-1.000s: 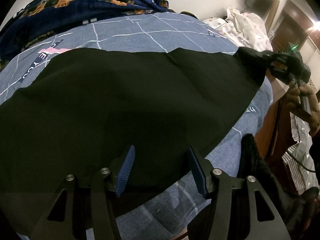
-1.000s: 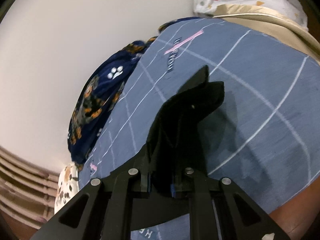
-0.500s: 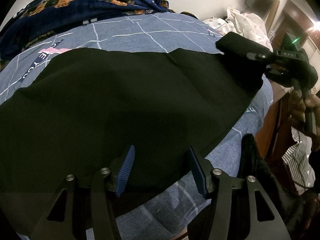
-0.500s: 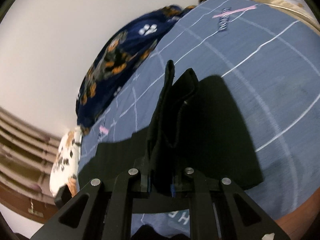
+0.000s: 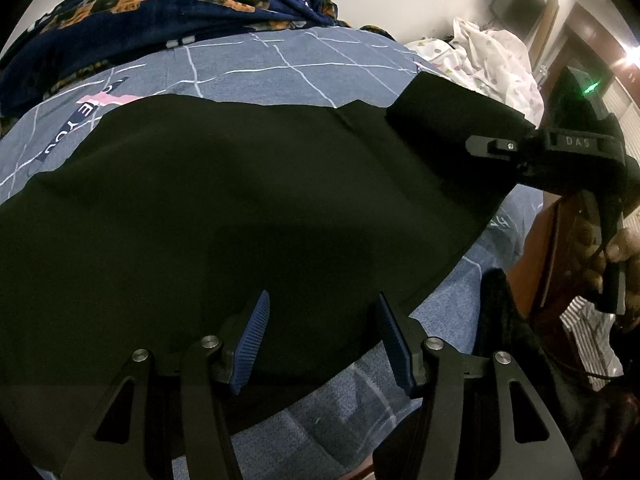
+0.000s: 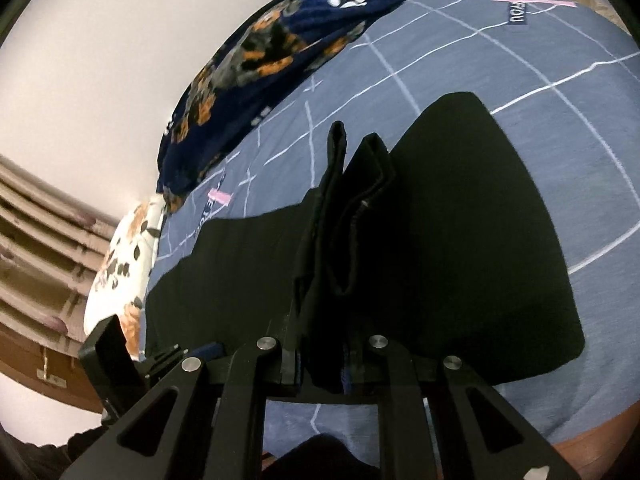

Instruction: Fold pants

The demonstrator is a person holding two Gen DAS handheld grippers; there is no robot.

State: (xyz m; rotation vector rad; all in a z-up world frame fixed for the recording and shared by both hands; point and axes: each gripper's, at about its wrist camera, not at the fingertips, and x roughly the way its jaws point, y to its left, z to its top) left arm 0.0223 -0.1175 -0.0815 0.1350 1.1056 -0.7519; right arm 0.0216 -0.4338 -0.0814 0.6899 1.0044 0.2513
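Black pants lie crosswise (one end lifted by right gripper).

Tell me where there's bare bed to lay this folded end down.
Bare blue grid sheet lies beyond the black pants, between them and the dark patterned blanket, and in a strip at the near edge beside the left gripper. The middle is covered by the pants; the right gripper clamps their raised end.

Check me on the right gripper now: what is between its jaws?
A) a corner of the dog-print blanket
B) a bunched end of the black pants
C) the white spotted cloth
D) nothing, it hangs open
B: the right gripper is shut on a bunched fold of the black pants, lifted above the blue checked bedsheet.
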